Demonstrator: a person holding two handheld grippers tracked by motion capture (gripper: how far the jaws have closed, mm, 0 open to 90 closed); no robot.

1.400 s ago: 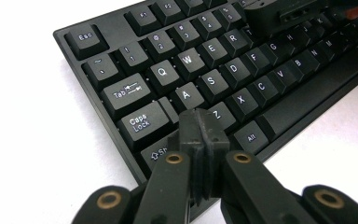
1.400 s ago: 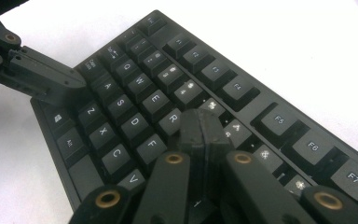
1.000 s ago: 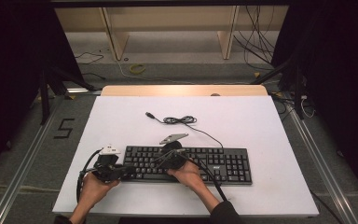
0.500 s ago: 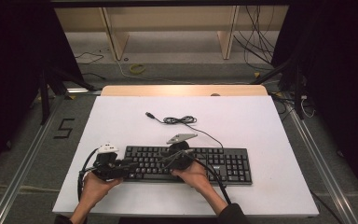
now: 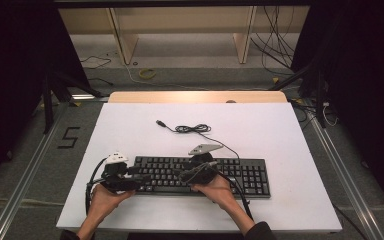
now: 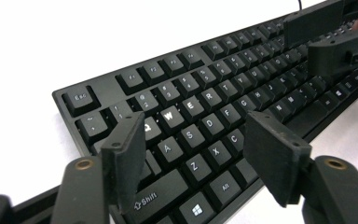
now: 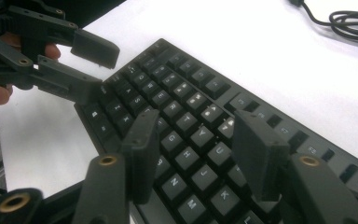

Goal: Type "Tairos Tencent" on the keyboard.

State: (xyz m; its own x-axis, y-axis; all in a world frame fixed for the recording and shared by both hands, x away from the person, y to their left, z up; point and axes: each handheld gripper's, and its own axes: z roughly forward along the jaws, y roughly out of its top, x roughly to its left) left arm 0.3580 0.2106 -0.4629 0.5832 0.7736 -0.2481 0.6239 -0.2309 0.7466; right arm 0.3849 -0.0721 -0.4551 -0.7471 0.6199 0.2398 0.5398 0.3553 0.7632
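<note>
- a black keyboard (image 5: 200, 176) lies flat near the front edge of the white surface (image 5: 280, 135), its long side running across the person's reach, its cable (image 5: 192, 129) trailing back from its rear edge to a loose coil and a plug.
- the left gripper (image 5: 139, 177) sits at the keyboard's left end, held in the left hand (image 5: 102, 197); in the left gripper view its jaws have just been opening and now stand apart, released, over the keys around "a", "z" and shift, with nothing clamped between them.
- the right gripper (image 5: 185, 176) hovers over the middle of the keyboard, carried by the right hand (image 5: 215, 187); its grey three-cornered plate (image 5: 204, 148) points toward the back of the surface.
- in the right gripper view the right gripper's jaws have likewise just been opening; they stand spread above the "g", "h", "u" and "j" keys, no pad pressing on the keyboard.
- both views along the jaws show the opposite gripper farther off, over the same keyboard.
- judged from this: the step in hand looks like letting go of the keyboard after setting it down, or readying a fresh hold.
- a next move would likely call for either lifting both grippers clear of the keys without dragging them, or lowering the spread jaws over the keyboard's front and rear edges, level and together, so it does not tip or skew.
</note>
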